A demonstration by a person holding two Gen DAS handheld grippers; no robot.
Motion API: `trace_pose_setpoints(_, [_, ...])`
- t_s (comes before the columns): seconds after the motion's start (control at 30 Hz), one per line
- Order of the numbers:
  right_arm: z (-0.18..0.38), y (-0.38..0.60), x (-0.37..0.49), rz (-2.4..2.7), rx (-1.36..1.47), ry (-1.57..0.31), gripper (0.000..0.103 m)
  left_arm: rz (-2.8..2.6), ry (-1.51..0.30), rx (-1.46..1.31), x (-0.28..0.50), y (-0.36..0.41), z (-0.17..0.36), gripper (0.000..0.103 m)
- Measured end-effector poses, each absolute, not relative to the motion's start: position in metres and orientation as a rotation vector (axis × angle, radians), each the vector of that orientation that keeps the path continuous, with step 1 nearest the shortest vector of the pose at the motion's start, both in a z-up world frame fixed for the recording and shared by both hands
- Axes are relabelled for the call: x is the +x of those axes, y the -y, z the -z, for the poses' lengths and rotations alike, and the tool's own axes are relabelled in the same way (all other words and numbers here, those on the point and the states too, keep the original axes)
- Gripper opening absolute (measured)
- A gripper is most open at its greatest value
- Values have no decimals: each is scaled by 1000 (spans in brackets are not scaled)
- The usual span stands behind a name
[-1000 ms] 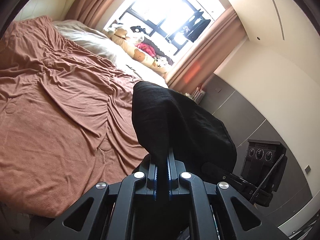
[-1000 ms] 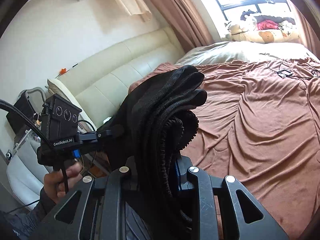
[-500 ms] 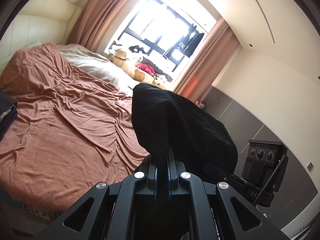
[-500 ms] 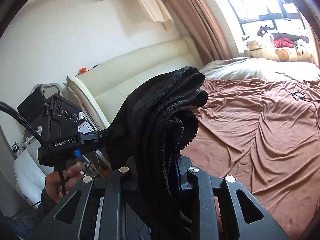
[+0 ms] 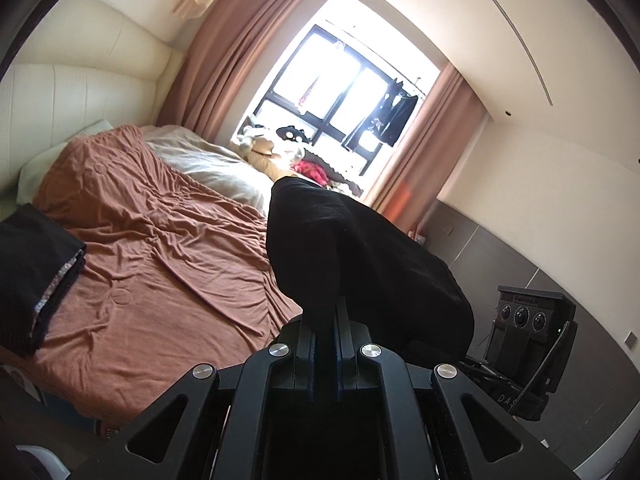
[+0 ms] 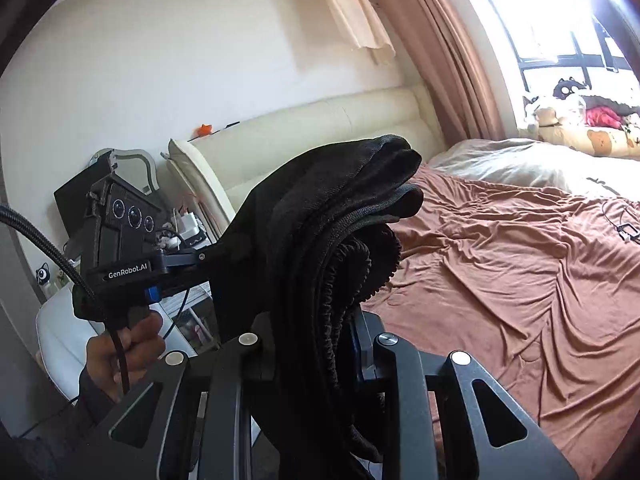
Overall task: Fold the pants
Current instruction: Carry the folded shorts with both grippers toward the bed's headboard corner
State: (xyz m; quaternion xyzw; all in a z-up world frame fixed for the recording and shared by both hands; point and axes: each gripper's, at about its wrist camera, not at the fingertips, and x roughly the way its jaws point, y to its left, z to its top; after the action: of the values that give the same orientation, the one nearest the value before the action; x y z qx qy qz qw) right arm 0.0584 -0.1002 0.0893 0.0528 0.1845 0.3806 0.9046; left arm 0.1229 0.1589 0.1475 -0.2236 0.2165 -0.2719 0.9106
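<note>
Your left wrist camera sits just behind the left gripper [image 5: 326, 320] and looks along its fingers, tilted slightly down, over the brown bedspread [image 5: 160, 272] toward the far window [image 5: 344, 92]. The black pants [image 5: 352, 248] fill the near centre, very close to the lens. Your right wrist camera sits just behind the right gripper [image 6: 316, 328], facing across the same bedspread toward the cream headboard [image 6: 320, 128], with the window at far right. Both views share the bed, the window and the pants. Each view catches the other gripper: right one at lower right, left one at left.
</note>
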Motion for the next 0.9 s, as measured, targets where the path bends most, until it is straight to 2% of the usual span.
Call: trace_pose_setpoints(0.9, [-58,-88,217,-984,-5,-413,21,275,-373,-492,171,-387,-115,7])
